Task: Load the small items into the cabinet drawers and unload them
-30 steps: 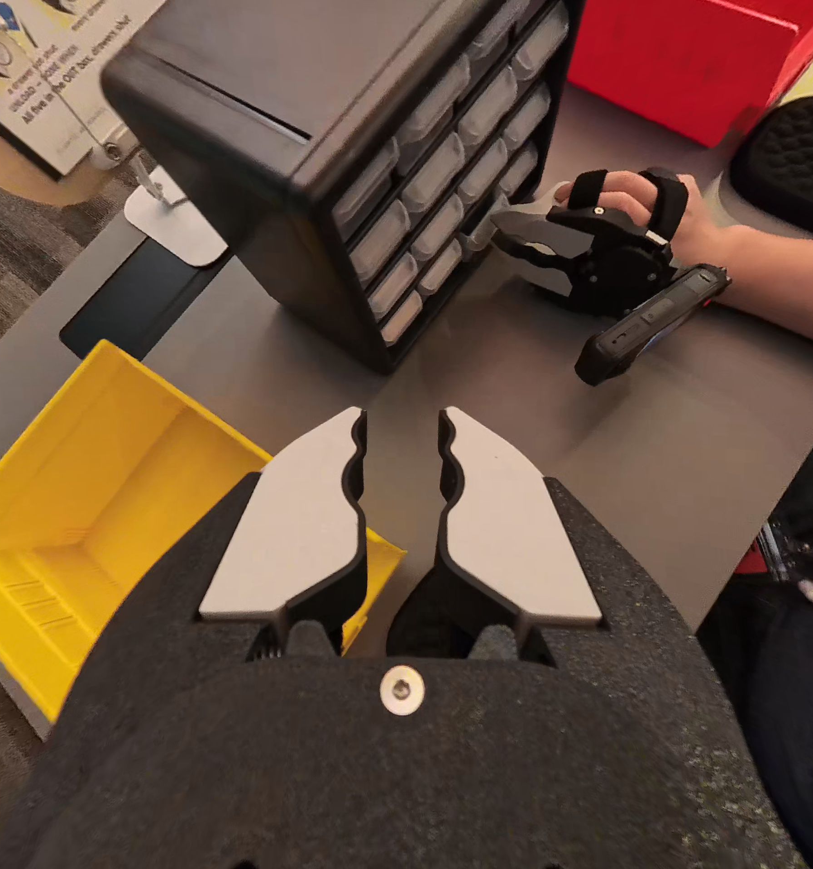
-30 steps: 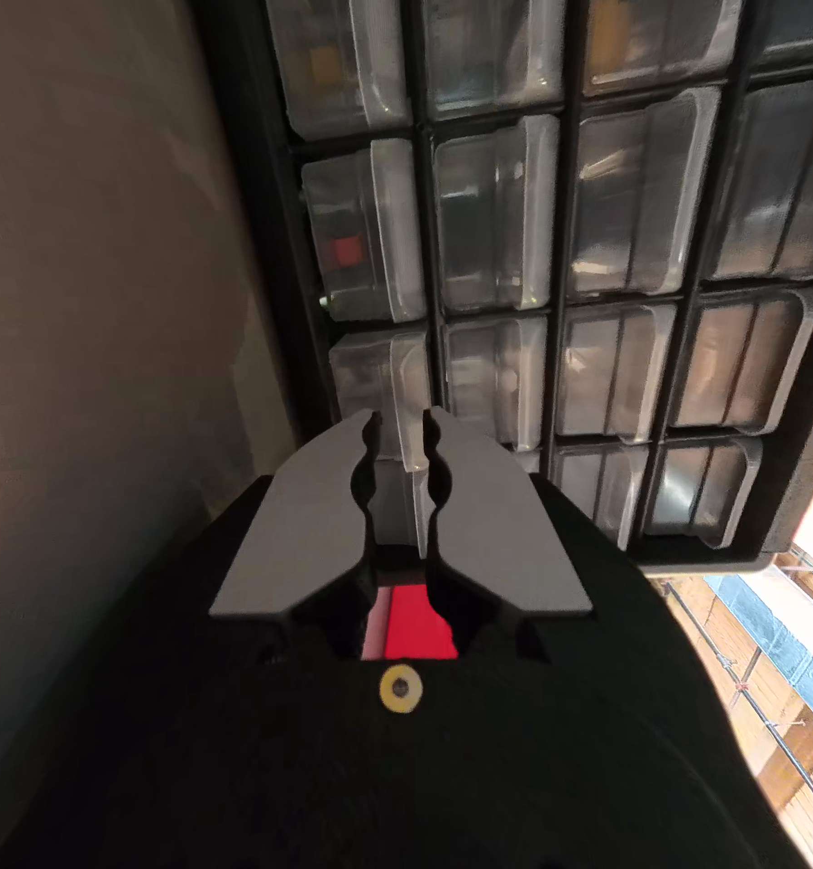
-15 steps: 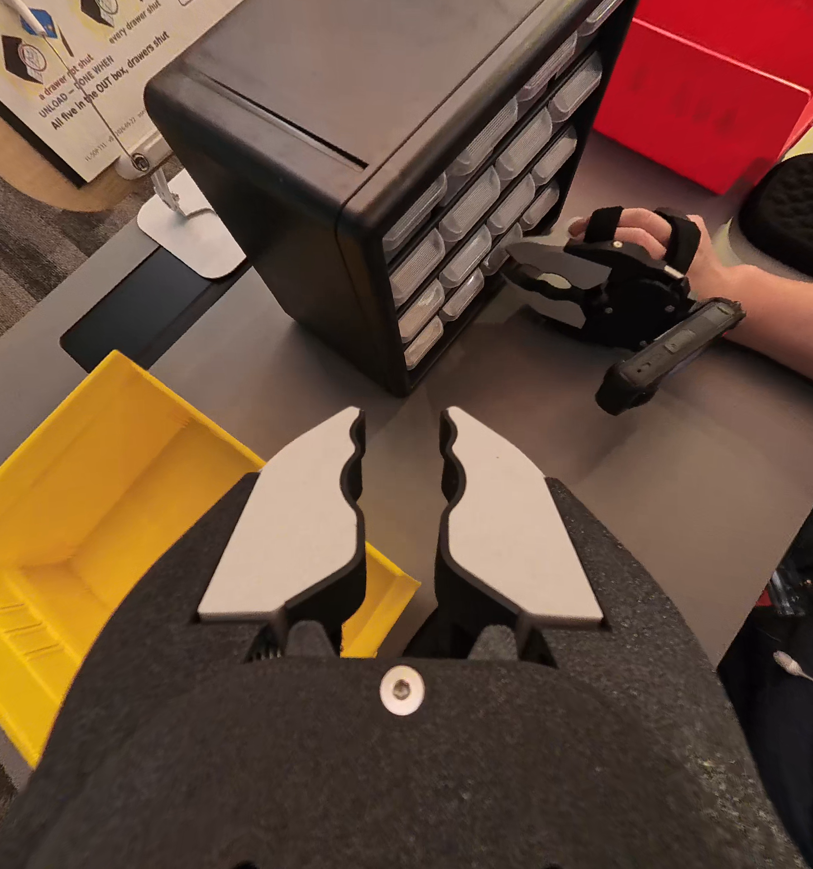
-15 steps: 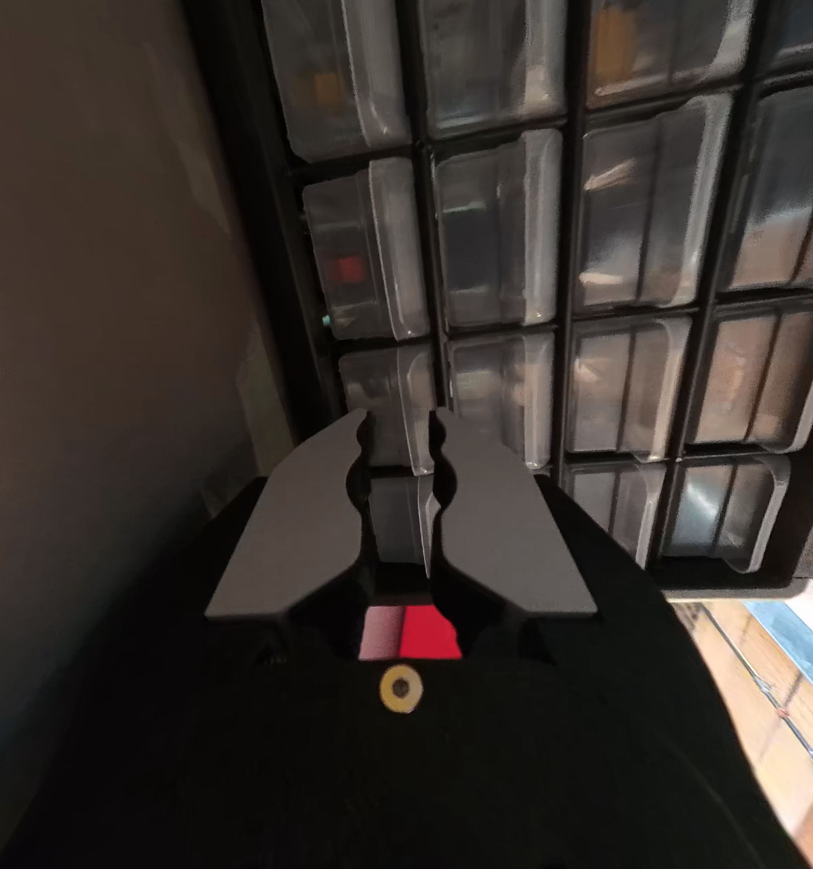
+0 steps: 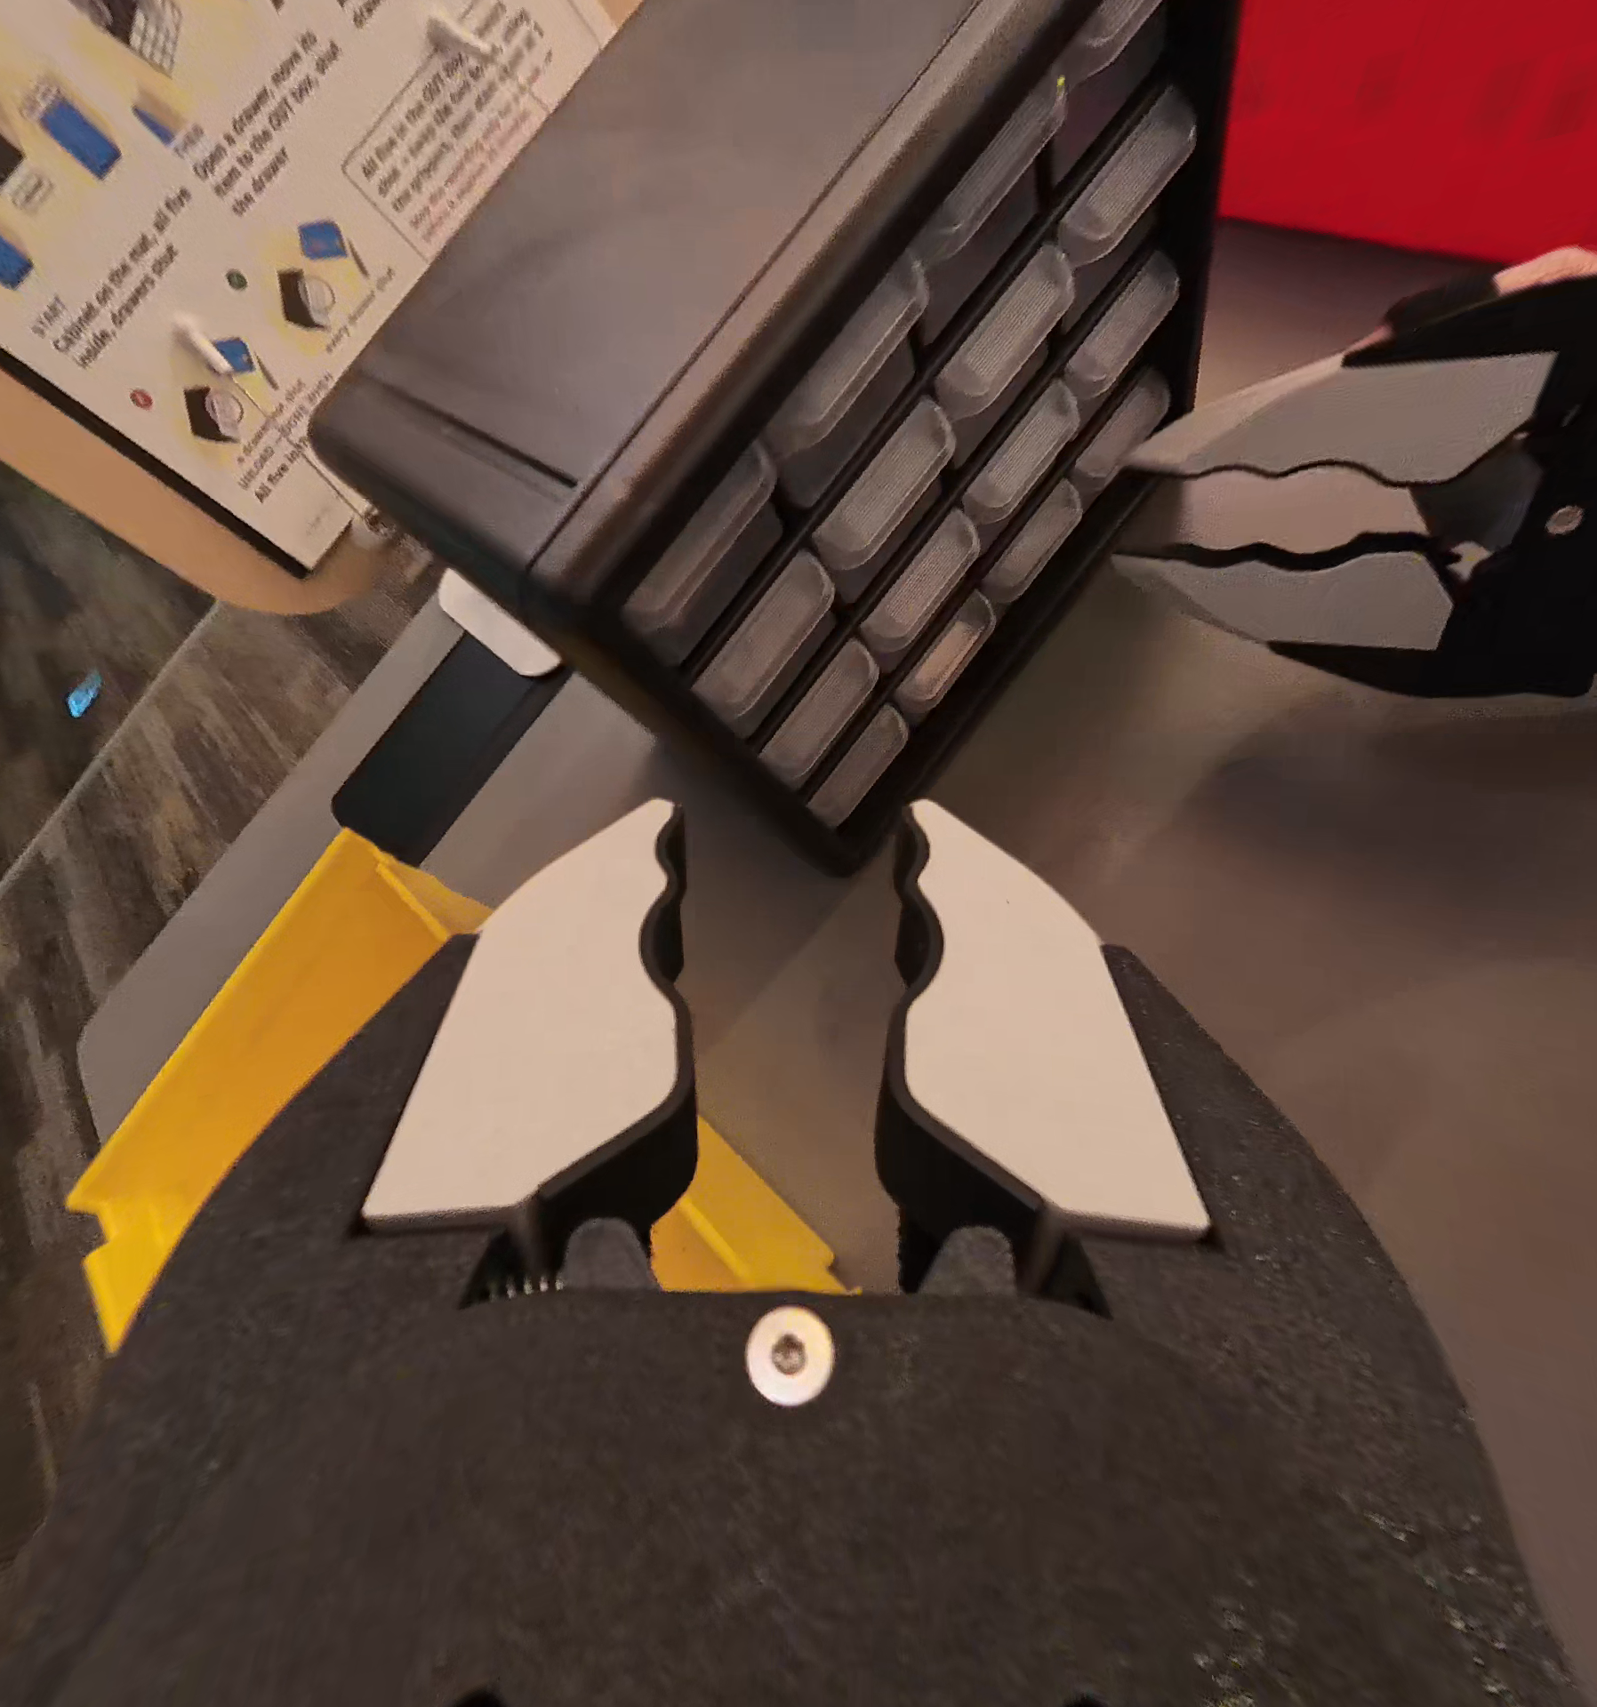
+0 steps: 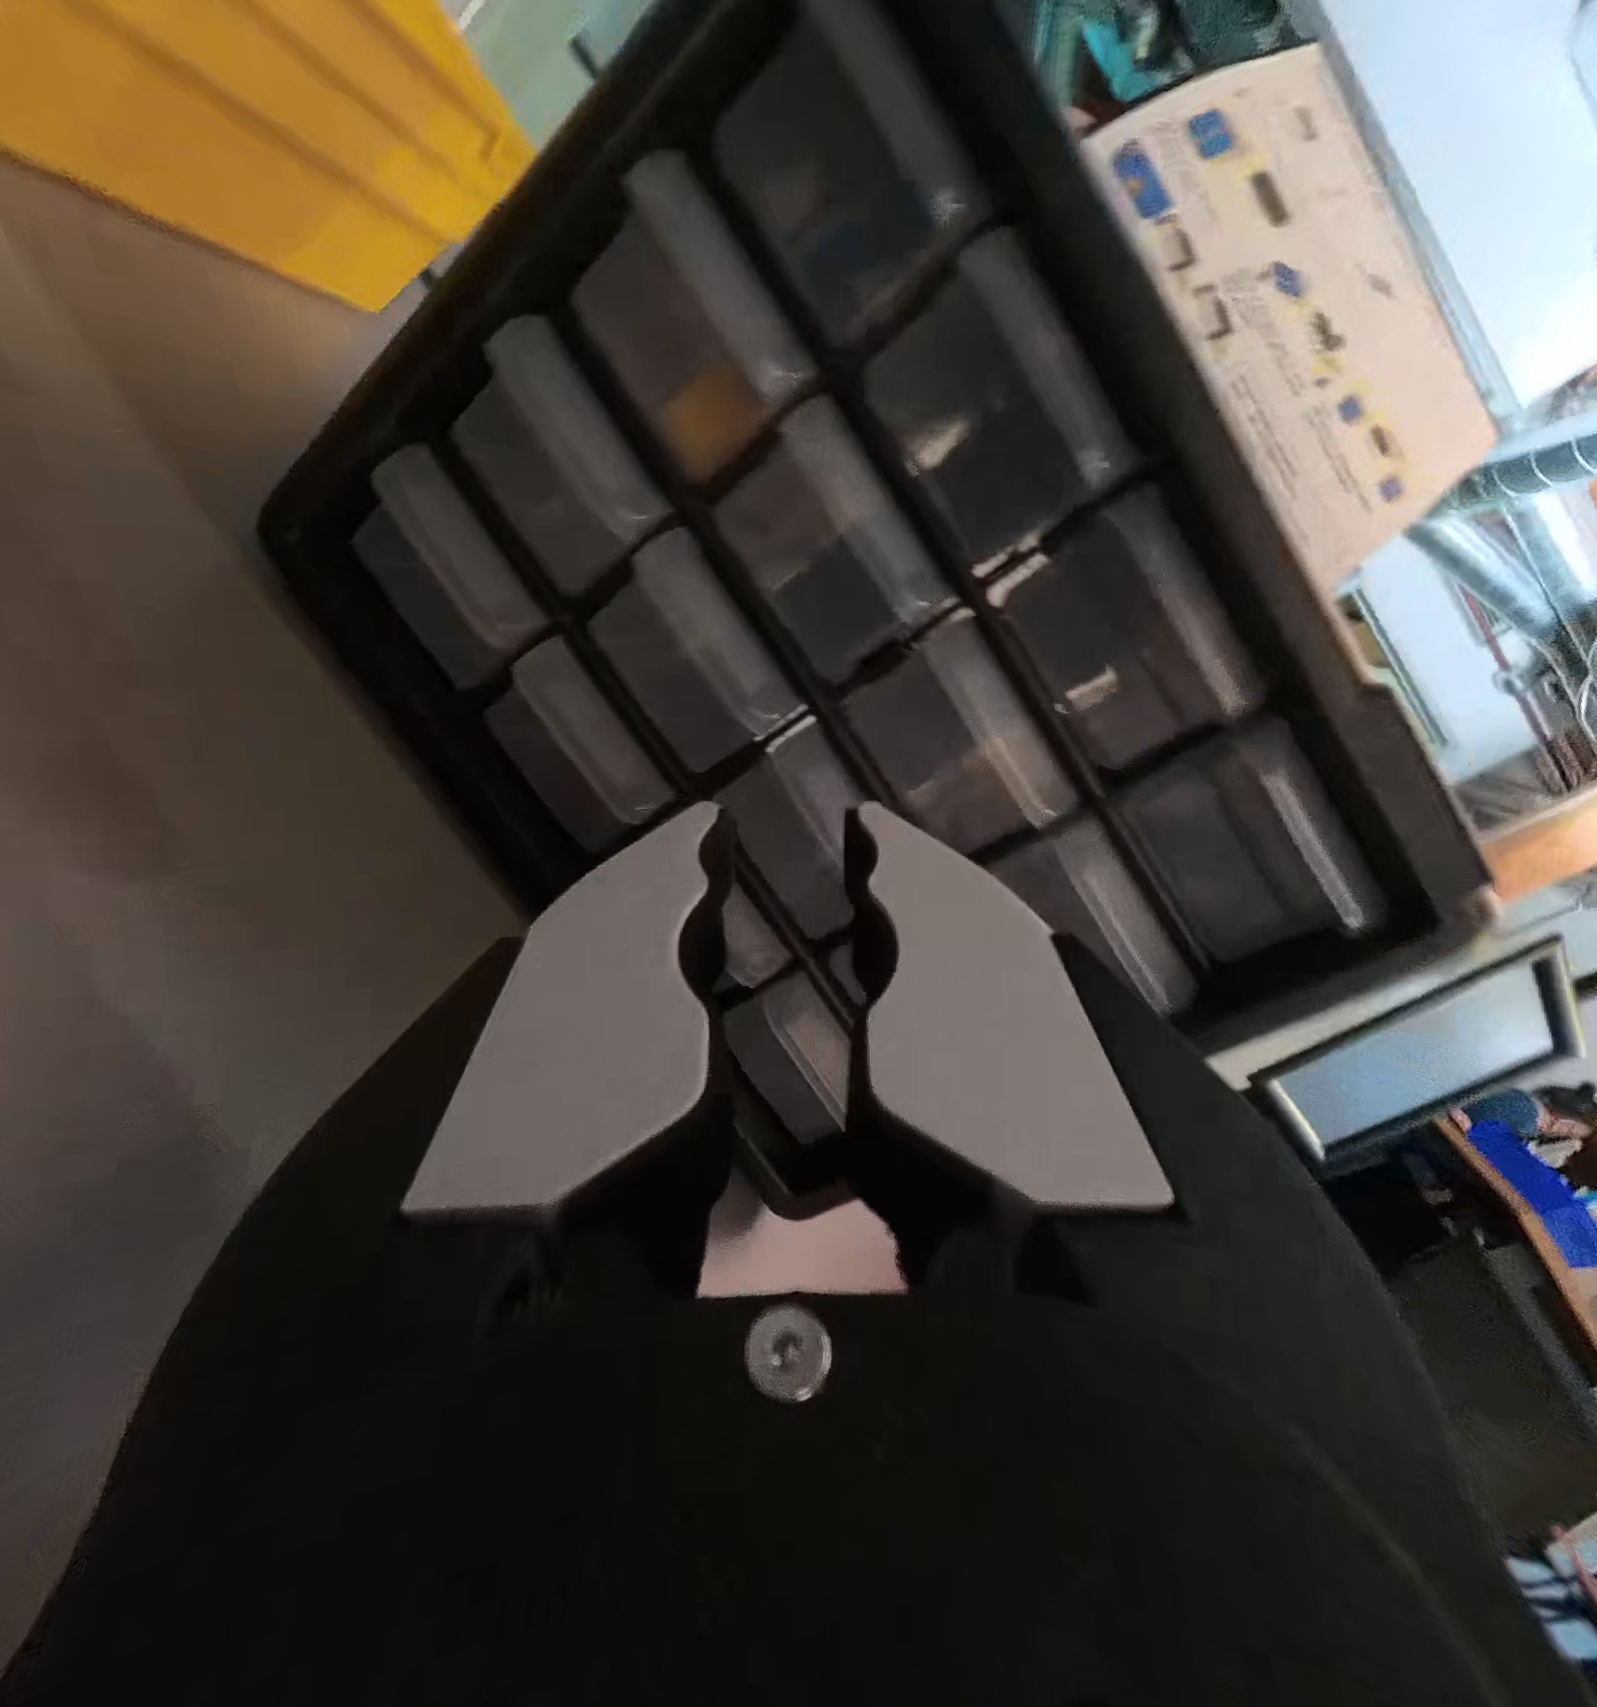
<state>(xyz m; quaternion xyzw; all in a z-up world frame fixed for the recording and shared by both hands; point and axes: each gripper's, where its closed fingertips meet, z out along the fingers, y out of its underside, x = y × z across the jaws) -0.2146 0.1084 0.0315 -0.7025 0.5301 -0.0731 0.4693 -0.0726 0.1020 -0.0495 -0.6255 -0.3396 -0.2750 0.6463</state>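
Left wrist view: left gripper (image 5: 787, 836) low centre, jaws apart and empty above grey table (image 5: 1331, 1016); black cabinet (image 5: 684, 277) upper centre with every visible drawer shut, yellow bin (image 5: 250, 1044) lower left, right gripper (image 5: 1146, 503) at right edge, tips nearly together by the lower drawers. Right wrist view: right gripper (image 6: 784, 831) a narrow gap apart, gripping nothing, before a bottom-row drawer (image 6: 781, 1044). No loose items visible, so progress cannot be told; next drawer likely still to open.

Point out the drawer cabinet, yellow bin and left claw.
drawer cabinet (image 5: 647, 277): left wrist view, black top panel.
yellow bin (image 5: 314, 1007): left wrist view, inner wall.
left claw (image 5: 787, 822): left wrist view, gap midway between fingertips.
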